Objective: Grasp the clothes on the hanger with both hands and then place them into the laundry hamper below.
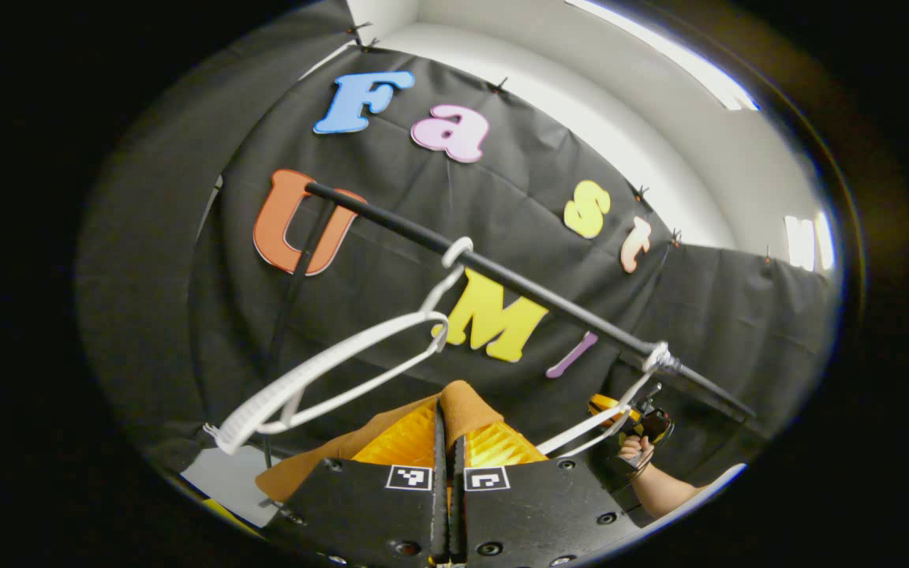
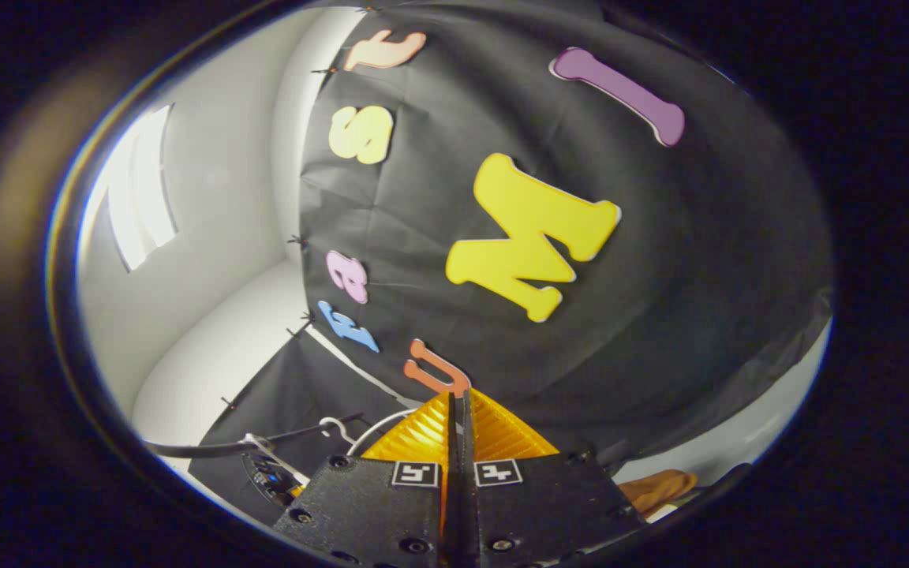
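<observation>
left gripper (image 1: 448, 430) clamped on tan garment (image 1: 466, 398) | right gripper (image 2: 461, 418) closed | white hanger (image 1: 328, 379) bare

A recording booth dressed up as a laundry corner

I'm working inside a small staged booth, not a real home: black cloth (image 1: 391, 260) is pinned up as the back wall, with plain white walls (image 2: 210, 260) and a bright ceiling light (image 1: 660, 51) above it. A dark rail (image 1: 502, 276) runs across in front of the cloth with white hangers (image 1: 328, 379) hooked on it, the way a wardrobe pole would.
</observation>
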Demonstrator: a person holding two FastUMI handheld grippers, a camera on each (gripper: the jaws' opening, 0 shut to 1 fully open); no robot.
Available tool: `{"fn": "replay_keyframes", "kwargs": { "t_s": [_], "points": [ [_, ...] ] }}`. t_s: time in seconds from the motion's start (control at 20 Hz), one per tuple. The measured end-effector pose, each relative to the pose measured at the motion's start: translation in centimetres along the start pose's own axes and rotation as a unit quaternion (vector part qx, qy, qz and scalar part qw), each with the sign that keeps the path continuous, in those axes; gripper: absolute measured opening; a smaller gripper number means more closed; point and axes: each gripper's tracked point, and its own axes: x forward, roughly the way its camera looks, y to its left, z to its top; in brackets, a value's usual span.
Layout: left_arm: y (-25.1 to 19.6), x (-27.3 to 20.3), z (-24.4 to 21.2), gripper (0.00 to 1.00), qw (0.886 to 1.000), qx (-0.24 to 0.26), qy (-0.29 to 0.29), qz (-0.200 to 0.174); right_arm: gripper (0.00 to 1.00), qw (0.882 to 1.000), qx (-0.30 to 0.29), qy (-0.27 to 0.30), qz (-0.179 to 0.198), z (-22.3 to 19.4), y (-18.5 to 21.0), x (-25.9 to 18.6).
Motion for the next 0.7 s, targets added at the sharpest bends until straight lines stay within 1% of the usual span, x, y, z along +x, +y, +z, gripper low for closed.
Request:
{"fn": "replay_keyframes", "kwargs": {
  "t_s": [0.05, 0.1, 0.15, 0.2, 0.3, 0.35, 0.4, 0.5, 0.55, 0.7],
  "points": [
    [-0.2, 0.0, -0.8, 0.01, 1.000, 0.000, 0.008, 0.000, 0.03, 1.000, 0.006, 0.004, -0.013, -1.3, -1.4, -0.3],
    [-0.5, 0.0, -1.3, 0.01, 1.000, 0.005, 0.008, -0.001, 0.04, 1.000, 0.009, 0.021, -0.020, -3.0, -2.6, -0.5],
    [-0.2, -0.5, -1.4, 0.07, 1.000, 0.003, 0.009, 0.002, 0.03, 0.999, 0.011, 0.030, -0.035, -4.5, -4.0, -0.8],
    [0.0, -0.5, -1.4, 0.01, 1.000, -0.001, 0.005, 0.002, 0.04, 0.998, 0.014, 0.045, -0.045, -6.1, -5.3, -1.0],
    [0.9, -0.8, -1.3, 0.01, 1.000, -0.015, -0.002, 0.011, 0.04, 0.996, 0.025, 0.067, -0.062, -9.1, -6.9, -1.4],
    [2.1, -1.2, -1.5, 0.01, 0.999, -0.017, -0.004, 0.030, 0.04, 0.994, 0.027, 0.077, -0.070, -10.4, -7.4, -1.8],
    [2.8, -1.7, -2.2, 0.01, 0.999, -0.019, -0.001, 0.040, 0.04, 0.993, 0.027, 0.087, -0.072, -11.8, -7.7, -1.9],
    [3.5, -2.3, -3.7, 0.01, 0.998, -0.027, 0.010, 0.048, 0.04, 0.991, 0.023, 0.109, -0.078, -14.4, -8.0, -2.1],
    [3.6, -2.5, -4.7, 0.01, 0.998, -0.027, 0.017, 0.050, 0.04, 0.989, 0.021, 0.120, -0.085, -15.6, -8.1, -2.3],
    [2.9, -3.9, -7.0, 0.01, 0.998, -0.029, 0.027, 0.049, 0.04, 0.987, 0.010, 0.134, -0.086, -18.3, -7.5, -2.8]
  ]
}}
